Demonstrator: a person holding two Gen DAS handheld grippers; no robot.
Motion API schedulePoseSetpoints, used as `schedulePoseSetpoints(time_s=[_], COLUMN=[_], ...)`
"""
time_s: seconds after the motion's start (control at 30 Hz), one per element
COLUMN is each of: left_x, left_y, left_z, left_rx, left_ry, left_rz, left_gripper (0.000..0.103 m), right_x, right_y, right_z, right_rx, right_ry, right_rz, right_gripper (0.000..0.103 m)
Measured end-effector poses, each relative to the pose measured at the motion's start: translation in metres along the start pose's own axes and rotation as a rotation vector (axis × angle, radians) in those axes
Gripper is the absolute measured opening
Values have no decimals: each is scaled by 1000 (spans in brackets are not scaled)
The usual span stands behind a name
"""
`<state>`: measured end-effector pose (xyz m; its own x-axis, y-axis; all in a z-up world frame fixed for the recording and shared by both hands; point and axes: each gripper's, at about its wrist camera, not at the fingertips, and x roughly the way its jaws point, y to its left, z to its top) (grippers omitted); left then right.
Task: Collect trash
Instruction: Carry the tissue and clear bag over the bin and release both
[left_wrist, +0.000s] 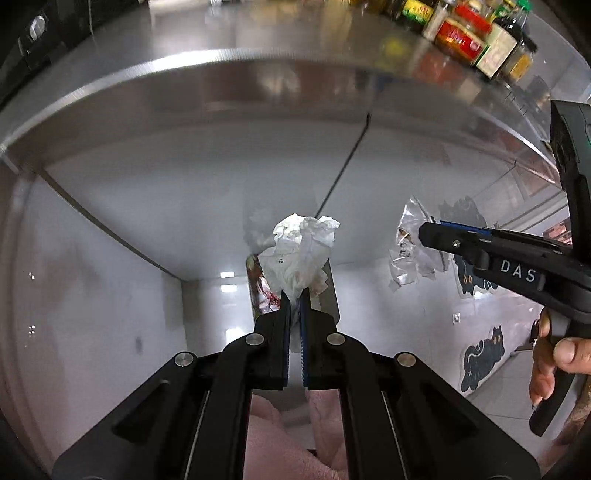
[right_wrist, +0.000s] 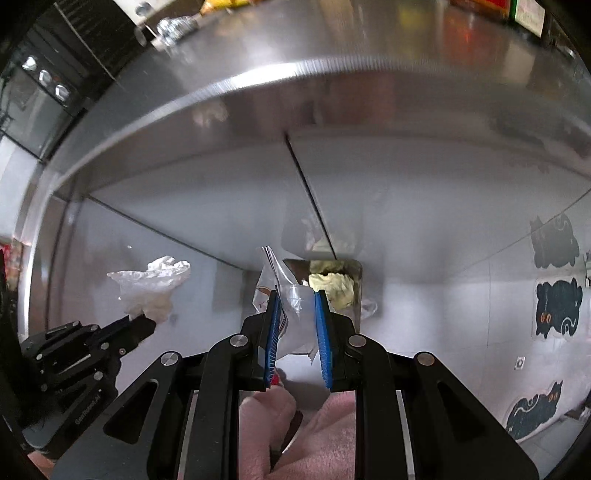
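- The left tool (left_wrist: 294, 295) is squeezing a crumpled white tissue (left_wrist: 303, 251), holding it up in the air.
- The right tool (right_wrist: 297, 295) is pinching a clear plastic wrapper (right_wrist: 291, 314) between its blue pads.
- A bin (right_wrist: 356, 280) with yellowish paper inside is sitting just past the right tool, at 1 o'clock.
- The shiny metal worktop (left_wrist: 258, 33) is showing at 12 o'clock.

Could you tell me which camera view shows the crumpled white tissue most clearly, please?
The left wrist view: the crumpled white tissue sits centred, pinched by the left gripper. The right wrist view shows it smaller, off at the left.
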<state>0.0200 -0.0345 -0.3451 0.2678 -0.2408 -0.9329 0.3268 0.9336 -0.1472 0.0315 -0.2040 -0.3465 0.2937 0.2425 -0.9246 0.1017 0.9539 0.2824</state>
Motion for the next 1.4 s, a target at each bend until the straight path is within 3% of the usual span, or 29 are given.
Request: schedulePoseSetpoints(time_s=[0.43,0.73,0.93,1.03,1.13,1.27,1.33,1.4], left_x=[99,145,157,155,155,145,133,121], left_y=[12,13,9,13,13,17,20,23], left_z=[-4,0,1,3,8,14,16,18], left_rx=[-37,-46,-43,-51,-45,-41,-47,-47], left_ry=[108,161,182,177,179,167,149,132], left_rz=[-20,-17,-22,-22,-18,-3,8,20], left_gripper=[3,4,10,18,23,48,60,77], right_x=[93,137,145,143,137,129,122,109], right_y=[-24,-32,-34,-35,-35,-31,-29,-27], right_z=[-4,-5,0,5,10,15,15,16], right_rx=[70,116,144,146,147,144,137,130], right_ry=[97,137,156,156,149,138,121,99], right_rz=[-24,-33,-28,-28,-32,-37,-46,-65], right_gripper=[20,23,26,37,40,58,76,87])
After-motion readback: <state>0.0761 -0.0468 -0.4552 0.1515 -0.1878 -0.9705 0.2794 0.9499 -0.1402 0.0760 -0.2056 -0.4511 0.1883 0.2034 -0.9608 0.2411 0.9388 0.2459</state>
